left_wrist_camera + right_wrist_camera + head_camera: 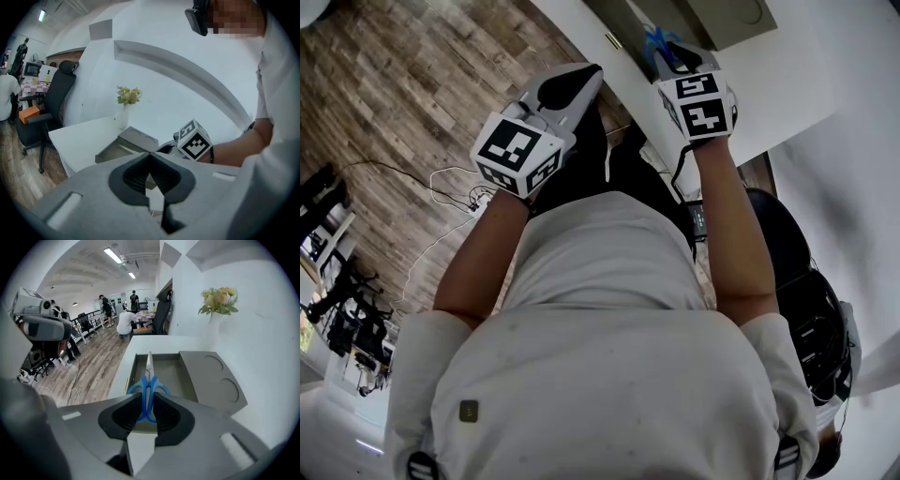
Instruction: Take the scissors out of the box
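Blue-handled scissors (149, 383) hang blades forward between the pads of my right gripper (146, 398), which is shut on the handles. They are lifted above the open grey box (133, 369), whose lid (211, 380) lies folded to the right. In the head view the blue handles (657, 39) peek out past the right gripper (672, 54), over the box (717, 19). My left gripper (581, 82) hovers to the left off the table edge. It is shut with nothing in it (150, 157). From that side, the box (126, 146) and the right gripper's marker cube (194, 140) show.
The box sits on a white table (778, 84) against a white wall. A small vase of flowers (218, 301) stands behind the box. An office chair (54, 101) stands on the wooden floor (412, 94) beside the table. People stand farther back in the room.
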Demonstrator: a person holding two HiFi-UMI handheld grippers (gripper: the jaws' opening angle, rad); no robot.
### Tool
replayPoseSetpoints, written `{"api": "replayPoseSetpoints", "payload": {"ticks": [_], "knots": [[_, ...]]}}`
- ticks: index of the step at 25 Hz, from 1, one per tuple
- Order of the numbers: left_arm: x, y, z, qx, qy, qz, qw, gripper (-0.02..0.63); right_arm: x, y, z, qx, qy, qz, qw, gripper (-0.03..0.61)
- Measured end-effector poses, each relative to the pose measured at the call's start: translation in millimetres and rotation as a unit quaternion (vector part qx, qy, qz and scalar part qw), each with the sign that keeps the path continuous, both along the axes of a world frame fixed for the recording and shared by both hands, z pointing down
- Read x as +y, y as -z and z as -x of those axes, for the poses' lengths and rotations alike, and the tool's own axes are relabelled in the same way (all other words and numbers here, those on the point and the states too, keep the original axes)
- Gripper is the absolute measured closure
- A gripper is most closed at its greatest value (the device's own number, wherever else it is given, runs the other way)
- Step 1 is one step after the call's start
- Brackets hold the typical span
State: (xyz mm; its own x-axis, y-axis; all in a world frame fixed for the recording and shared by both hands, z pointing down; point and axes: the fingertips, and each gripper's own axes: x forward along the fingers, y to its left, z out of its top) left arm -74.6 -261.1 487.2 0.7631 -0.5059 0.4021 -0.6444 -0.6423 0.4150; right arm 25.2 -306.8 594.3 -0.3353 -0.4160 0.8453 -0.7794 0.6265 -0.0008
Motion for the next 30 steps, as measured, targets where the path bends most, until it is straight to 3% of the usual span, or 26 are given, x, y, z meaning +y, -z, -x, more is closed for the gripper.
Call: {"api": "replayPoseSetpoints", "payload": {"ticks": [6,15,30], "knots": [[26,31,-31,-0.003,0.001,-0.026,0.9997,0.612,24,56,-23,-0.041,-0.004,-0.043,0.998,0.483],[33,70,-42,-0.003,0.005,-0.06,0.9982,0.612,41,131,-28,-0.1,-0.008,-0.088,0.991,0.483],[101,122,-89,-0.02,0.03,-0.14,0.9896,0.612,125,206,-84,-0.183,0.003,-0.172,0.968,0.483]]}}
